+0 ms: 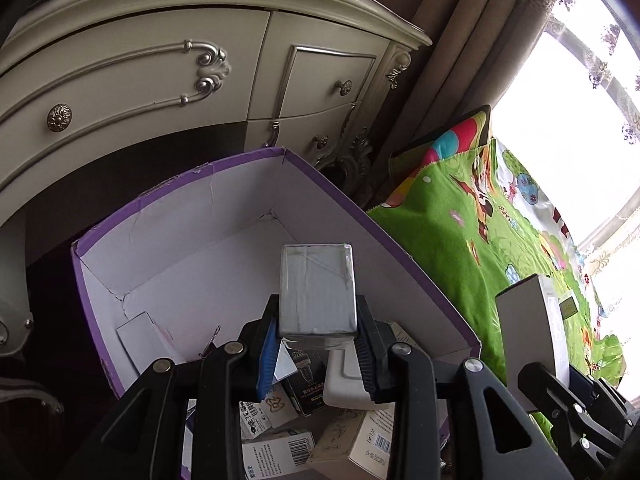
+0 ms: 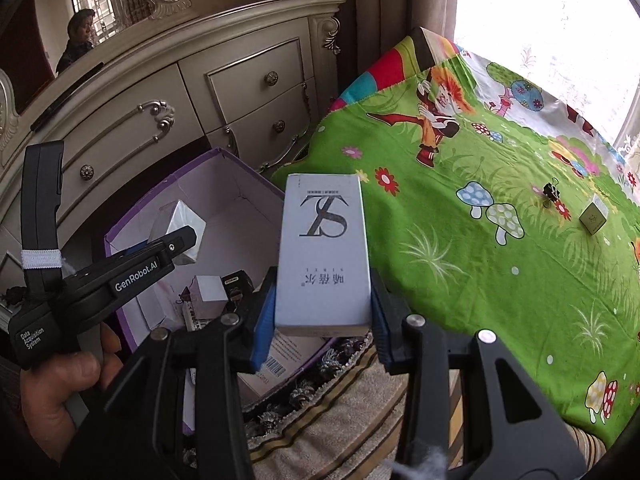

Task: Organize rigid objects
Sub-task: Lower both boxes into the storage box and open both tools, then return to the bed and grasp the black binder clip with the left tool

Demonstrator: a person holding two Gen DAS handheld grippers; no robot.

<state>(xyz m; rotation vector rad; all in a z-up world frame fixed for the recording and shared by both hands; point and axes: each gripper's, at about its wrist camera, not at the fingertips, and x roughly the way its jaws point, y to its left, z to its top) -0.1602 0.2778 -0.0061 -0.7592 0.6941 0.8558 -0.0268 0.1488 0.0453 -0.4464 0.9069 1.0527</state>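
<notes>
Clamped in the left gripper (image 1: 318,346): a small grey taped box (image 1: 318,290), pinched at its lower sides, upright, hanging above the open purple carton (image 1: 380,232). Clamped in the right gripper (image 2: 322,322): a tall white box (image 2: 326,256) with a large printed logo, gripped near its base, poised by the carton's near right edge, partly over the carton and partly over the striped fabric (image 2: 340,412) below. Left hand (image 2: 64,384) seen wrapped around the left tool's handle.

Probably mid-carry, both boxes headed into the carton. To do well: bring each box fully inside the carton walls before opening; lower close to the pile instead of dropping from height (the cardboard would likely tumble and land crooked); release one side first, since the two tools sit near each other and could knock. Tall white box best laid flat or stood against a wall, top-heavy as held. Grey taped box better aimed at the bare floor toward the far corner.

Inside the carton, near end: a jumble of small printed cartons (image 1: 280,432), a dark one (image 1: 306,380) among them, some with barcodes, lying at angles. A flat white card (image 1: 138,330) by the left wall. Far half of the floor bare.

Further out, on the green cartoon cloth (image 2: 460,264): a small olive cube box (image 2: 594,216) and a black binder clip (image 2: 551,194), well apart from the carton, not yet collected. Beyond, a cream dresser (image 2: 240,92).
</notes>
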